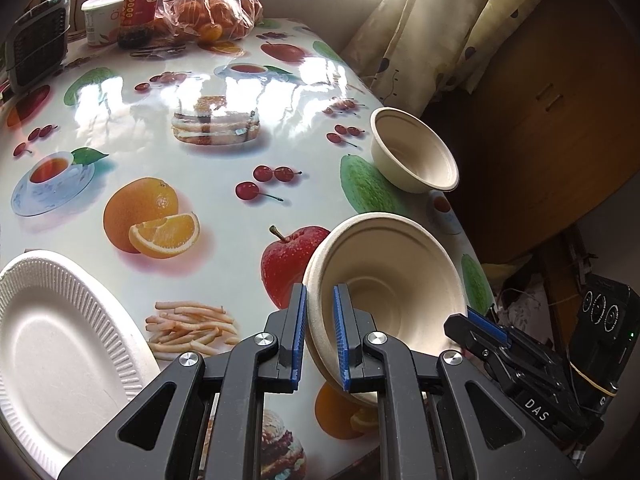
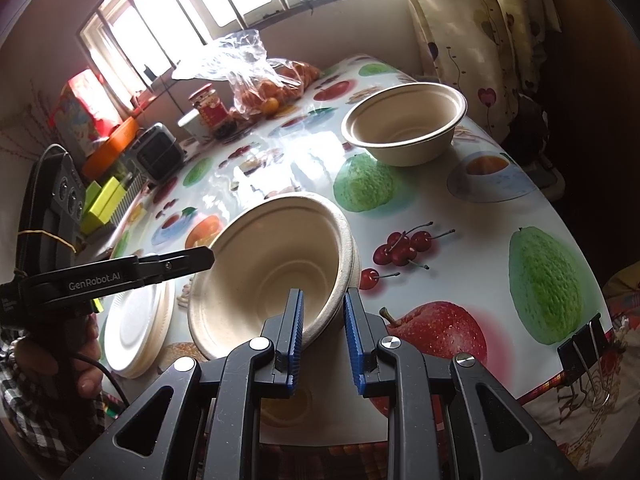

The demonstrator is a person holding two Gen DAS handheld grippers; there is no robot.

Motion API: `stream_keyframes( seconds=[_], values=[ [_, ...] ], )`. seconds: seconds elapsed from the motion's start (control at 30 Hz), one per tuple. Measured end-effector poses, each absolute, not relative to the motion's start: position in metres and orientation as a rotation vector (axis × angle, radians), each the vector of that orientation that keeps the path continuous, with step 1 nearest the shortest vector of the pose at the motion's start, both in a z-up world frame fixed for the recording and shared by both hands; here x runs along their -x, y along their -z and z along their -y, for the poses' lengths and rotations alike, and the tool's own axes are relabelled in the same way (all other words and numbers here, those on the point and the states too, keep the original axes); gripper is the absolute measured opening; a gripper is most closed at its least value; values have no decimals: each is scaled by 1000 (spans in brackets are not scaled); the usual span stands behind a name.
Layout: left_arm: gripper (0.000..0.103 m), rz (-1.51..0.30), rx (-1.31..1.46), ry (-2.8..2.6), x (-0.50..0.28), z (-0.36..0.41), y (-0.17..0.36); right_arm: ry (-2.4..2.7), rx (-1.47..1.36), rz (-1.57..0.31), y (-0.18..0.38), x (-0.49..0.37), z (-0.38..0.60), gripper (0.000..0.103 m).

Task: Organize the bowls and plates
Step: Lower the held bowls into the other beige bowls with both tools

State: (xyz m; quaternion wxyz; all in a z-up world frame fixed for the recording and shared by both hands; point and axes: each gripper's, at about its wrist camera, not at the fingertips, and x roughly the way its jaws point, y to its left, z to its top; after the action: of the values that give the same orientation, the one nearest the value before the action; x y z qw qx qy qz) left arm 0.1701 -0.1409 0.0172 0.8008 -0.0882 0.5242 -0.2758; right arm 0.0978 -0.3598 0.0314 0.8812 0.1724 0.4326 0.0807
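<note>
Two nested beige paper bowls [image 1: 384,280] [image 2: 272,276] hang tilted above the fruit-print table [image 1: 224,248], held from both sides. My left gripper [image 1: 319,292] is shut on their left rim; in the right wrist view its black finger [image 2: 196,258] reaches the same rim. My right gripper [image 2: 323,296] is shut on the near-right rim, and its blue pad [image 1: 486,326] shows beside the bowls in the left wrist view. A third beige bowl [image 1: 414,156] [image 2: 404,124] stands upright by the table's right edge. White plates [image 1: 60,344] [image 2: 136,324] lie stacked at the near left.
At the far end are a bag of oranges [image 1: 216,4], a red-labelled jar [image 1: 140,0], a white tub [image 1: 102,20] and a small black appliance [image 1: 38,40]. A curtain [image 1: 440,28] hangs past the right edge. A binder clip [image 2: 582,344] grips the cloth's corner. A hand [image 2: 52,356] holds the left gripper.
</note>
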Motion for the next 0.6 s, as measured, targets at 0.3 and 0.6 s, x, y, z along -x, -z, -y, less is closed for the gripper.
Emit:
stream_keyframes(
  seconds=[0.3,0.6],
  values=[
    [15,-1124,190,590,-170,141,-17,-169,-359,-901,-31,-98,360,24],
    [15,-1123,190,588,-170,141,-17,-169,-358,-901,-31,-98,360,29]
  ],
)
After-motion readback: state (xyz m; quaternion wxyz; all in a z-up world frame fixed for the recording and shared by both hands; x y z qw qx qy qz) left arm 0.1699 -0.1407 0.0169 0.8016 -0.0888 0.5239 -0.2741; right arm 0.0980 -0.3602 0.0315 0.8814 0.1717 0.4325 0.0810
